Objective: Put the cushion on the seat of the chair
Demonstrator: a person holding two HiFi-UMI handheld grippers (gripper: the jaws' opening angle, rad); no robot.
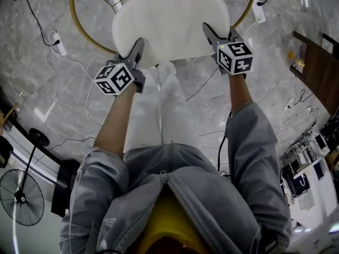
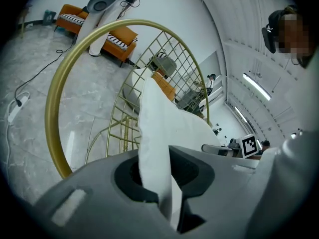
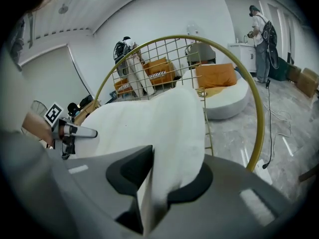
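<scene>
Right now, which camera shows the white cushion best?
The head view: nearly the whole cushion shows from above. The left gripper view shows only its thin edge; the right gripper view, a pinched corner.

My left tongs (image 1: 135, 52) and right tongs (image 1: 218, 34) flank the cushion (image 1: 169, 20), which hangs over the chair (image 1: 71, 7) before me.

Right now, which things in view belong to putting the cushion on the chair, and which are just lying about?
Part of the job: cushion, clamped at its near edge by the left gripper and the right gripper; gold wire chair.

Lying about: power strip on the floor; standing fan; orange sofa.
</scene>
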